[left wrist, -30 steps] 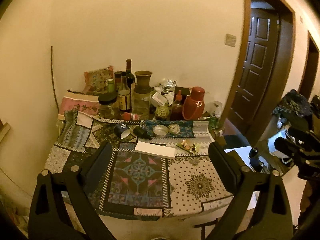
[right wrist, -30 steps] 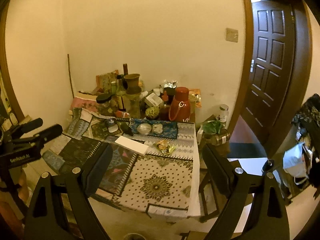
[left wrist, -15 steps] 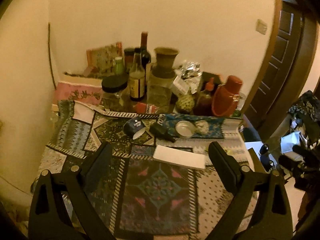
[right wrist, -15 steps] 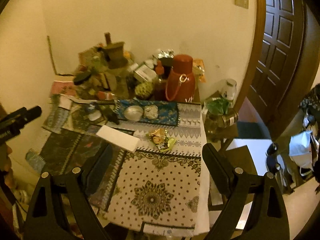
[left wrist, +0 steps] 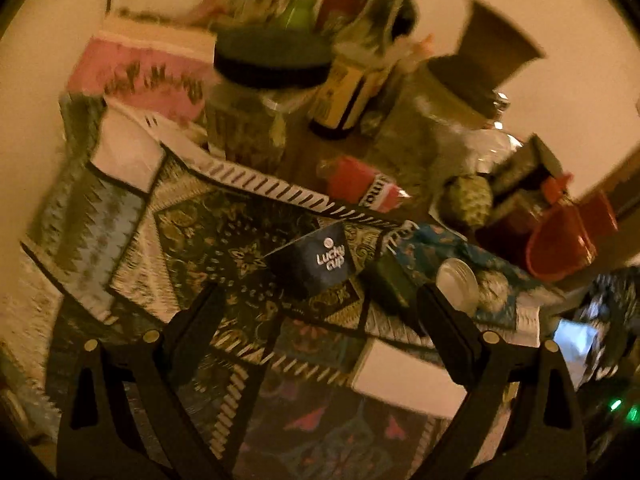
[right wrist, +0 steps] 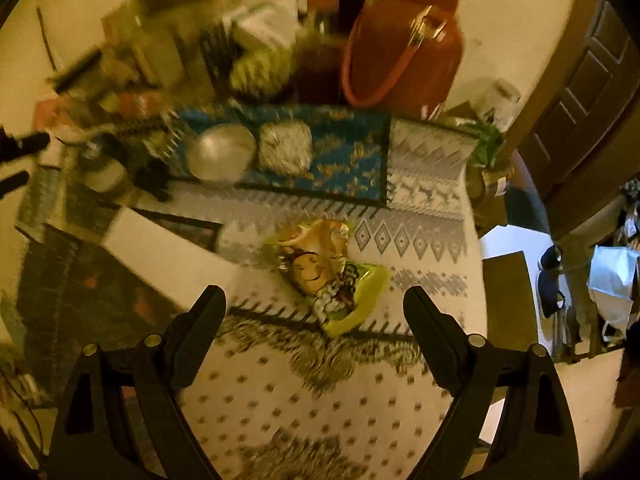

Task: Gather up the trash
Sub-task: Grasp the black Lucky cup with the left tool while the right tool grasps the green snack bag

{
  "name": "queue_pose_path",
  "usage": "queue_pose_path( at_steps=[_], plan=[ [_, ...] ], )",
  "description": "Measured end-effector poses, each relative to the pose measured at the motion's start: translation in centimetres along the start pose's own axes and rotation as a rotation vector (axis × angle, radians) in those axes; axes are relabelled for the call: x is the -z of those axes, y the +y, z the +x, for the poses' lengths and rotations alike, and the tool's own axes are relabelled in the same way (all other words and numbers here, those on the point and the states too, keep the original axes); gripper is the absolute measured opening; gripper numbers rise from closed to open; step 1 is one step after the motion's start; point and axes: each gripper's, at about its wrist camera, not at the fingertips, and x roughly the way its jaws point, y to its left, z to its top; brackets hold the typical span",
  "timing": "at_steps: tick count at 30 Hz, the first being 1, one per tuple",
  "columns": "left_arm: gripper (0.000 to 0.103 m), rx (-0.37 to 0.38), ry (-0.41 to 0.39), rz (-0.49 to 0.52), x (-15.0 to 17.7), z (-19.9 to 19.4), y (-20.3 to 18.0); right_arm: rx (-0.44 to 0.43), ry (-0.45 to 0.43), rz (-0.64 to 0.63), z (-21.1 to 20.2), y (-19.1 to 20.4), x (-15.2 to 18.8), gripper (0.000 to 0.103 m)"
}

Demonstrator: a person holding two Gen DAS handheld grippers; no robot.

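Dark-blue paper cup (left wrist: 316, 266), lying on its side on the patterned tablecloth (left wrist: 132, 216), now large and centred just ahead of the left gripper (left wrist: 320, 300); a second ago only a small shape far up the table, so closed in on fast, with motion blur over everything behind. Fingers spread wide, nothing between them, tips just short of the cup and not touching. Readable on the cup in white: "Lucky cup". Behind it a black-lidded jar (left wrist: 260, 92), a yellow-labelled bottle (left wrist: 348, 88) with print too smeared to read, and a red pack (left wrist: 364, 188) with white lettering cut off, perhaps "mo". Further right a flat white box (left wrist: 404, 380) by the right finger, a small metal bowl (left wrist: 458, 280), and a red thermos (left wrist: 560, 236) at the edge. Over on the right gripper (right wrist: 316, 300), same story: drawn in from a whole-table view to hover over the crumpled yellow-green snack wrapper (right wrist: 324, 272), centred between wide-open, empty fingers, no contact yet. Printed face and dark letters on the wrapper, not legible. Beyond it a foil-wrapped lump (right wrist: 285, 148) on the blue mat. Judged as approach nearly done on two pieces of trash at once; nothing collected so far, closing on each likely next.
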Motion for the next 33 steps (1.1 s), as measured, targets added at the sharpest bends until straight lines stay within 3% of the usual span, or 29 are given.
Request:
queue_pose_path(
  at_steps=[8,13,18,22,23,26,32,33],
  plan=[
    [0.097,-0.019,0.081,-0.19,-1.0,5.7,1.8,0.002,0.086,-0.063,4.4,0.0,-0.3,0.087],
    [0.097,-0.034,0.102,-0.249,-1.1,7.5,2.4,-0.037,0.099,-0.045,4.8,-0.3,-0.2,0.075],
    [0.086,-0.048,0.124,-0.252,-1.4,9.0,2.2,-0.046,0.074,-0.051,4.4,-0.3,-0.2,0.048],
    [0.068,-0.057,0.128,-0.247,-1.5,9.7,2.0,-0.044,0.07,-0.055,4.4,-0.5,-0.8,0.027],
    [0.068,-0.058,0.128,-0.243,-1.5,9.8,1.9,-0.046,0.069,-0.051,4.4,-0.5,-0.8,0.024],
    [0.067,-0.078,0.113,-0.224,-1.2,9.7,1.7,-0.058,0.055,-0.037,4.2,-0.7,-1.5,0.016],
    [0.066,-0.095,0.085,-0.161,-0.3,8.2,1.0,-0.09,0.016,0.0,2.3,-0.5,-2.2,0.014],
    [0.066,-0.097,0.078,-0.146,0.0,7.7,0.9,-0.082,-0.031,0.005,2.0,-0.7,-1.9,0.014]
  ],
)
